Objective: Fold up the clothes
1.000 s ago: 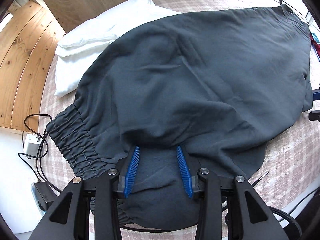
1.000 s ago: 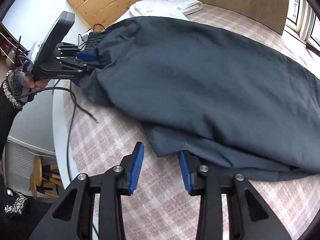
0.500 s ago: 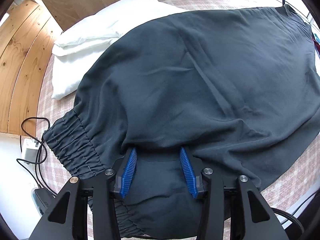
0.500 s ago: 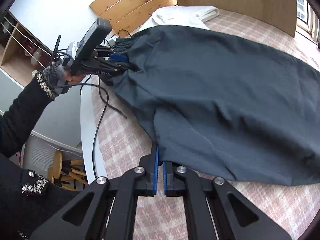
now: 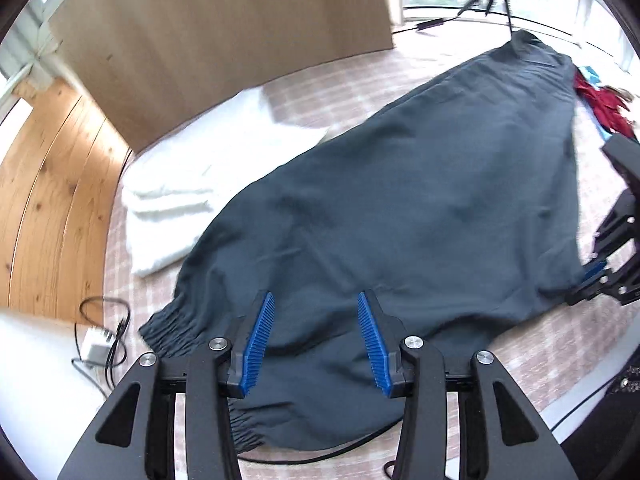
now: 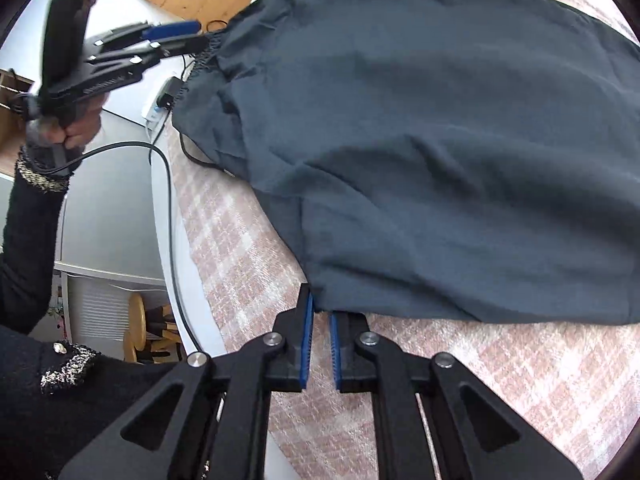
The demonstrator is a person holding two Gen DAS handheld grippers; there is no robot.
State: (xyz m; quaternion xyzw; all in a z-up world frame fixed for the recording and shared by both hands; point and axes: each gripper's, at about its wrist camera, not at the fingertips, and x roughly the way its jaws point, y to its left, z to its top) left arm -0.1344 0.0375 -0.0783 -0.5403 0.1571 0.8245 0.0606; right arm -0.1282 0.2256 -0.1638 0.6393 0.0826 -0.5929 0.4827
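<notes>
Dark grey trousers [image 5: 400, 216] lie spread across the pink checked table, with the elastic waistband [image 5: 172, 328] at the near left. My left gripper [image 5: 316, 340] is open and hovers above the waist end, holding nothing. In the right wrist view the trousers [image 6: 440, 128] fill the upper right. My right gripper [image 6: 320, 344] is nearly closed, its blue pads pinching the trousers' near edge. The left gripper [image 6: 172, 36] shows there at upper left, lifted off the waistband.
A folded white cloth [image 5: 192, 192] lies beyond the waistband. A red garment [image 5: 600, 108] sits at the far right. A white charger [image 5: 94, 344] and black cables [image 6: 168, 216] lie by the table's left edge. Wooden boards [image 5: 48, 200] stand behind.
My left gripper has lifted and pulled back from the waistband, still open. My right gripper closed on the trousers' near edge half a second ago and keeps hold of it.
</notes>
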